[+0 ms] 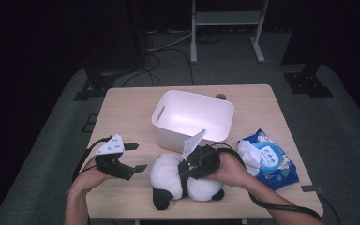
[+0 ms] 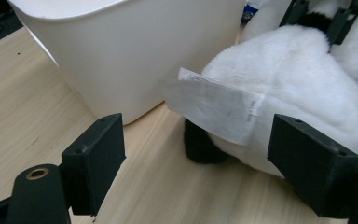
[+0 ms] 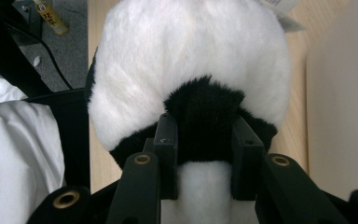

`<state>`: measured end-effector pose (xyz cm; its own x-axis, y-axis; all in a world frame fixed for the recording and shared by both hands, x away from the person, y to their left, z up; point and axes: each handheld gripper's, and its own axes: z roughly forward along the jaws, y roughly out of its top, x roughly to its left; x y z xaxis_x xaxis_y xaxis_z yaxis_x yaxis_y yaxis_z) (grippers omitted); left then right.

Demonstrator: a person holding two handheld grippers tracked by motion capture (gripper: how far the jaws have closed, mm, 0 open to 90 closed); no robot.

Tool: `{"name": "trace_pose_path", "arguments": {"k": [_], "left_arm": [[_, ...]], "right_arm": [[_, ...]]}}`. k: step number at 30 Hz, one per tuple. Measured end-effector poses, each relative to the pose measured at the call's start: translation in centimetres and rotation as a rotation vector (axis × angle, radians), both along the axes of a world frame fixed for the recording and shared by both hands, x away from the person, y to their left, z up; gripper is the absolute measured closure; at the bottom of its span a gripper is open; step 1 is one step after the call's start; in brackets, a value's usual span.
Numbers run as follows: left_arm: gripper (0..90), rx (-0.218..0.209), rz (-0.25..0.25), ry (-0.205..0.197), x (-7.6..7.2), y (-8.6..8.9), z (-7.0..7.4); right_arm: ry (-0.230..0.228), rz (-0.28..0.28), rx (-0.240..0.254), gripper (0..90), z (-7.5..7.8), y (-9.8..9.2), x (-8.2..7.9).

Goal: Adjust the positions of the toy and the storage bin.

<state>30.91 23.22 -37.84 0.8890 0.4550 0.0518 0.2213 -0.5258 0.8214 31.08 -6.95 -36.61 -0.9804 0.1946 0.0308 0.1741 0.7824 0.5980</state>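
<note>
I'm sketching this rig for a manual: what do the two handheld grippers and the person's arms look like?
Both the left gripper and the right gripper are black, each topped by a grey three-cornered plate with small dots. Their jaws end in flat rectangular black pads, with brass-coloured rings on the arms behind them. A black cable trails from each. The forearms are bare, with no sleeves in sight.

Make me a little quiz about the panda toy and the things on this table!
1. True or false: the panda lies inside the white bin.
2. Which hand-held gripper pinches the panda's black fur: left or right?
3. What lies on the table to the right of the panda?
A. a cup
B. a blue wipes pack
C. a book

Key: 1 false, it lies on the table in front of the bin; 2 right; 3 B.
</note>
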Motion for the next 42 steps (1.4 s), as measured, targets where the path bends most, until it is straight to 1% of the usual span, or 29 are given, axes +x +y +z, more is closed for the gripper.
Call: {"name": "trace_pose_path", "arguments": {"k": [3, 8, 9, 13, 16, 18, 22, 26, 27, 29, 32, 34, 37, 39, 40, 42], "left_arm": [[17.6, -0.004, 0.009, 0.001, 0.0, 0.2, 0.0], [16.6, -0.009, 0.01, -0.001, 0.0, 0.2, 0.0], [16.6, -0.008, 0.01, -0.001, 0.0, 0.2, 0.0], [16.6, -0.01, 0.011, -0.001, 0.0, 0.4, 0.0], [16.6, -0.016, 0.017, -0.005, 0.0, 0.5, 0.0], [16.6, -0.014, 0.019, -0.003, 0.0, 0.6, 0.0], [16.6, -0.014, 0.017, 0.002, 0.1, 0.6, -0.1], [16.6, -0.014, 0.026, 0.003, 0.1, 0.8, -0.2], [16.6, -0.014, 0.028, 0.003, 0.1, 0.8, -0.2], [16.6, -0.015, 0.03, 0.008, 0.1, 0.9, -0.3], [16.6, -0.014, 0.033, 0.015, 0.2, 0.9, -0.5], [16.6, -0.011, 0.031, 0.018, 0.2, 0.9, -0.5], [16.6, -0.02, 0.036, 0.016, 0.2, 1.1, -0.5], [16.6, -0.021, 0.038, 0.012, 0.2, 1.2, -0.4], [16.6, -0.029, 0.042, 0.014, 0.2, 1.2, -0.4], [16.6, -0.027, 0.042, 0.013, 0.2, 1.4, -0.4]], "right_arm": [[0.005, 0.011, -0.008, 68.5, 0.7, 0.1, -0.2], [0.018, 0.015, 0.026, 69.0, 2.0, -0.2, -0.4], [0.015, 0.015, 0.031, 69.2, 2.3, -0.2, -0.5], [-0.002, 0.023, 0.022, 69.3, 3.6, -0.2, -0.9], [-0.004, 0.015, 0.034, 69.3, 4.6, -0.5, -1.0], [-0.008, 0.006, 0.056, 69.4, 5.3, -0.8, -1.0], [-0.03, 0.005, 0.065, 69.7, 6.7, -1.1, -1.3], [-0.049, -0.008, 0.073, 70.4, 8.0, -1.4, -1.5], [-0.055, -0.004, 0.074, 70.6, 8.3, -1.5, -1.5], [-0.057, -0.013, 0.083, 70.8, 8.9, -1.6, -1.5], [-0.064, -0.016, 0.096, 71.5, 9.6, -1.7, -1.4], [-0.064, -0.028, 0.098, 71.7, 10.1, -1.8, -1.3], [-0.068, -0.031, 0.099, 72.1, 10.8, -1.9, -1.1], [-0.08, -0.038, 0.096, 72.1, 11.5, -1.9, -1.0], [-0.085, -0.039, 0.096, 72.1, 11.8, -1.9, -1.0], [-0.09, -0.045, 0.099, 72.3, 12.5, -2.0, -0.9]]}}
